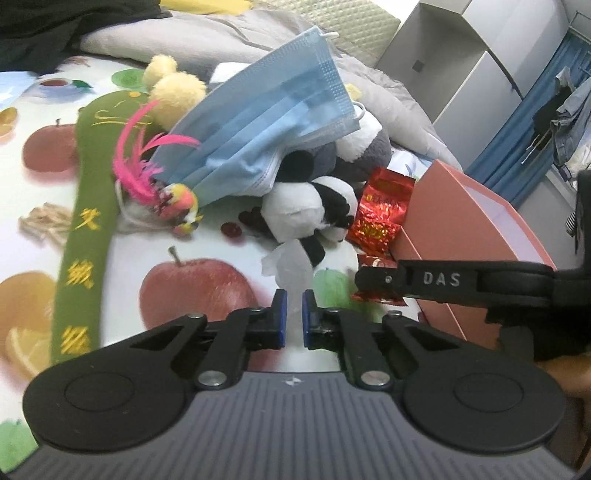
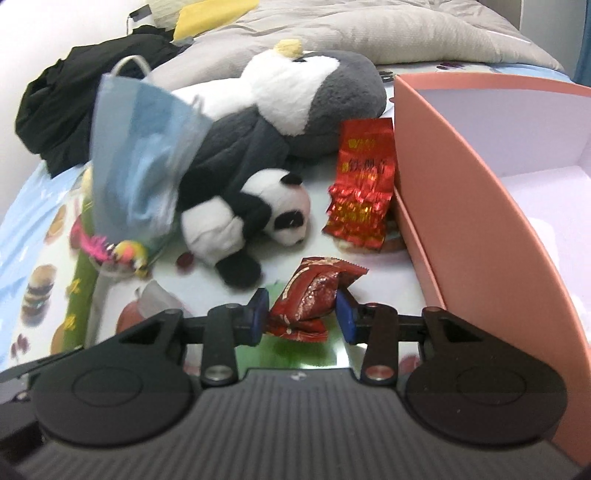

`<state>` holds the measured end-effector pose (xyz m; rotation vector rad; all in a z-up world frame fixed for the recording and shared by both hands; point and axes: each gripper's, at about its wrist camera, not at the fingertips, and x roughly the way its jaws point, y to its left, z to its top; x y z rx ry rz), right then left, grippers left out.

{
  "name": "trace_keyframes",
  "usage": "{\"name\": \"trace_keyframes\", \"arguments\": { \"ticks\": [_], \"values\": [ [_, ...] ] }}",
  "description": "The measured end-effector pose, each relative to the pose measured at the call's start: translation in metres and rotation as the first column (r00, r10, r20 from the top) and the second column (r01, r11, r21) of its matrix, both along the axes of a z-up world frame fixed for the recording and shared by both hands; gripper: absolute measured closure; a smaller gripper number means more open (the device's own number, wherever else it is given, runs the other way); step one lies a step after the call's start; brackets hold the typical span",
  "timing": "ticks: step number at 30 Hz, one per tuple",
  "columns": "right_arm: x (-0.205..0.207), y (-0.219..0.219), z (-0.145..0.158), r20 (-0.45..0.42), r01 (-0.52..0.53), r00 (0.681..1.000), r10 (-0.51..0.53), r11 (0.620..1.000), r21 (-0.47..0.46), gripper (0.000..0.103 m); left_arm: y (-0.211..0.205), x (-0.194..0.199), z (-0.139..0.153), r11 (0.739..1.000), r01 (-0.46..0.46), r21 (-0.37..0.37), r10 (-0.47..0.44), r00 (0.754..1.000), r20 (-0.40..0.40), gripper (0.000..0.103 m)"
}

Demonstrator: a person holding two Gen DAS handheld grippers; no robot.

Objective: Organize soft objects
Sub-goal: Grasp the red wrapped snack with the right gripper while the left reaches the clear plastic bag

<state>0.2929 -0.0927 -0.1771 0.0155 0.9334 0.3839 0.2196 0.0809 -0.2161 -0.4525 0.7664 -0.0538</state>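
A small panda plush (image 1: 314, 210) (image 2: 251, 221) lies on the fruit-print sheet in front of a larger grey and white plush (image 2: 295, 96). A blue face mask (image 1: 266, 129) (image 2: 140, 162) leans on the pile beside a pink feathered toy (image 1: 166, 188). My left gripper (image 1: 293, 317) is shut on a crumpled white tissue (image 1: 288, 266). My right gripper (image 2: 301, 314) has its pads against a small red snack packet (image 2: 314, 291), next to the pink box (image 2: 480, 206).
A larger red foil packet (image 2: 362, 188) (image 1: 380, 210) lies against the pink box's wall (image 1: 472, 229). A green embroidered band (image 1: 88, 206) runs along the left. A grey quilt (image 2: 369, 33) and black clothing (image 2: 74, 96) lie at the back.
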Motion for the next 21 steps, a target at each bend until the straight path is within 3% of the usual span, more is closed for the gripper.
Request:
{"name": "trace_keyframes", "arguments": {
  "ticks": [9, 17, 20, 21],
  "values": [
    [-0.047, -0.013, 0.005, -0.018, -0.024, 1.000, 0.024, 1.000, 0.013, 0.060, 0.006, -0.039, 0.008, 0.999, -0.026, -0.041, 0.026, 1.000, 0.001, 0.101],
    [-0.066, -0.026, -0.012, -0.032, -0.028, 0.999, 0.028, 0.999, -0.017, 0.058, 0.003, -0.025, 0.002, 0.994, -0.030, -0.101, 0.026, 0.999, -0.037, 0.100],
    [-0.069, -0.030, -0.015, -0.035, -0.014, 0.999, 0.014, 1.000, -0.009, 0.054, -0.002, -0.014, -0.002, 0.995, -0.029, -0.096, 0.023, 0.998, -0.061, 0.090],
    [-0.070, -0.030, -0.016, -0.031, -0.017, 0.999, 0.016, 1.000, -0.017, 0.051, -0.003, -0.011, -0.003, 0.995, -0.031, -0.100, 0.024, 0.998, -0.063, 0.079]
  ]
}}
